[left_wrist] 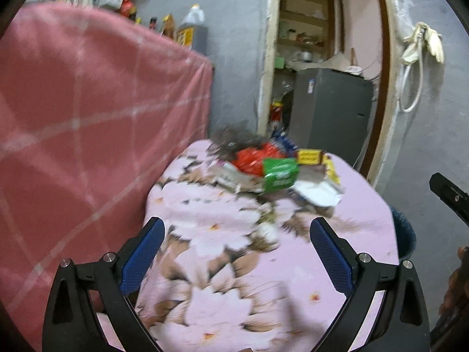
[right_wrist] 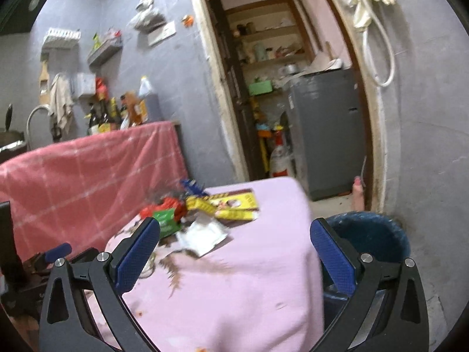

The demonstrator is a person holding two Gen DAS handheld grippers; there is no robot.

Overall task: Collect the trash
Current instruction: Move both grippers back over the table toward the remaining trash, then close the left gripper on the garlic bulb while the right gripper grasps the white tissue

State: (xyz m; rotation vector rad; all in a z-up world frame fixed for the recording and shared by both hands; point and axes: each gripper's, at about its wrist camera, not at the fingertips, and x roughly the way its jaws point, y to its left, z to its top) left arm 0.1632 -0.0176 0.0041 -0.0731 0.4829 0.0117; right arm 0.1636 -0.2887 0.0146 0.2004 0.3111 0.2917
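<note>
A heap of trash lies at the far end of a table with a pink flowered cloth [left_wrist: 222, 264]: a red wrapper [left_wrist: 253, 158], a green packet [left_wrist: 280, 173], a yellow box [left_wrist: 309, 156] and a white wrapper [left_wrist: 318, 192]. My left gripper [left_wrist: 236, 234] is open and empty, above the cloth short of the heap. My right gripper [right_wrist: 234, 234] is open and empty over the table [right_wrist: 249, 278]. Its view shows the green packet [right_wrist: 167, 220], the white wrapper [right_wrist: 202, 236] and a flat yellow carton [right_wrist: 234, 205]. A blue bin [right_wrist: 372, 234] stands on the floor right of the table.
A pink checked cloth [left_wrist: 88, 117] covers a counter to the left, with bottles [right_wrist: 117, 114] behind it. A doorway beyond the table shows a grey fridge [right_wrist: 325, 129]. The bin's rim [left_wrist: 406, 234] shows past the table's right edge. The other gripper's body [left_wrist: 451, 196] shows at far right.
</note>
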